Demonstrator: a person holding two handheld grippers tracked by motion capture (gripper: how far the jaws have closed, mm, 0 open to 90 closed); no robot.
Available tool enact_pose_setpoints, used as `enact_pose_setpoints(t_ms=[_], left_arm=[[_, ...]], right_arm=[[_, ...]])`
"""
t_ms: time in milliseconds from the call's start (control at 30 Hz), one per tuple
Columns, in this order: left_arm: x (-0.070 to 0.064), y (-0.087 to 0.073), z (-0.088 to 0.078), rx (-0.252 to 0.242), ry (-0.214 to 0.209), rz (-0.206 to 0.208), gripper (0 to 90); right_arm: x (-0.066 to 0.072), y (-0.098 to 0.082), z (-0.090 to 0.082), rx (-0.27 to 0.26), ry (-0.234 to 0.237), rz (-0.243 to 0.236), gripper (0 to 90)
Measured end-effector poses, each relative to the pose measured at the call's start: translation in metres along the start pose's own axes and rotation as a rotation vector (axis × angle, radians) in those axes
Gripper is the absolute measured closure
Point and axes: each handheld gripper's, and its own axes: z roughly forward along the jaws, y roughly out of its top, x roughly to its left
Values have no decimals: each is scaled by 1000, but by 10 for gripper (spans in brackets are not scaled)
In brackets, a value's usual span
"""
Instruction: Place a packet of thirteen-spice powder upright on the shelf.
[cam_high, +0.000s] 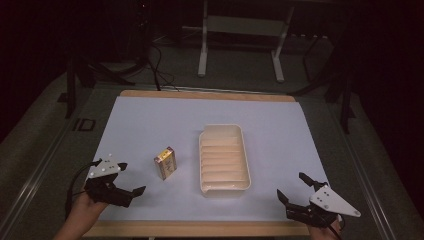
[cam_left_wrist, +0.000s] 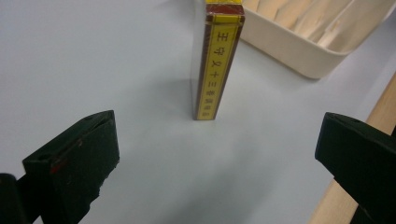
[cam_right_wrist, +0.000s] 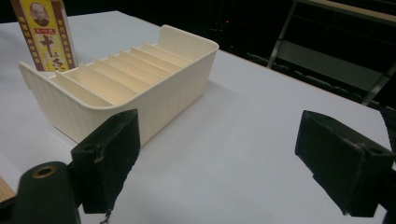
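Wooden table (cam_high: 210, 95), top covered by a pale blue sheet (cam_high: 150, 120); bare wood shows along the far and near edges. Cream ribbed tray (cam_high: 224, 186) lies right of centre, long axis running near to far (inner dividers cross it). Small yellow-and-brown box (cam_high: 165, 163) stands upright on the sheet just left of the tray, apart from it, toward the near side.

Yellow-brown box (cam_high: 165, 163) upright, just beside cream ribbed tray (cam_high: 224, 187).
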Motion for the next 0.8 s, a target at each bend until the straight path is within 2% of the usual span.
enact_pose_setpoints(t_ms=[100, 333, 367, 400, 467, 533, 633, 667, 700, 767, 800], left_arm=[[-2, 4, 0, 59, -7, 12, 0], [-3, 11, 3, 203, -48, -5, 0], [-4, 12, 4, 239, -53, 3, 0], [-4, 12, 4, 239, -53, 3, 0], [-5, 14, 6, 286, -68, 11, 0], [-6, 15, 6, 296, -73, 15, 0], [-8, 18, 8, 337, -84, 22, 0], [-8, 21, 9, 367, -91, 25, 0], [-8, 21, 9, 367, -91, 25, 0], [-8, 23, 10, 403, -92, 19, 0], [-8, 24, 10, 431, -97, 2, 0]], right_arm=[[0, 0, 0, 2, 4, -2, 140], [1, 0, 1, 3, 7, -8, 140], [1, 0, 1, 5, 7, -9, 140], [1, 0, 1, 5, 7, -9, 140], [1, 0, 2, 7, 10, -10, 140], [1, 0, 2, 8, 10, -10, 140], [1, 0, 2, 11, 13, -9, 140], [1, 0, 2, 11, 13, -8, 140], [1, 0, 2, 11, 13, -8, 140], [1, -1, 2, 12, 13, -10, 140], [1, -1, 2, 12, 13, -11, 140]])
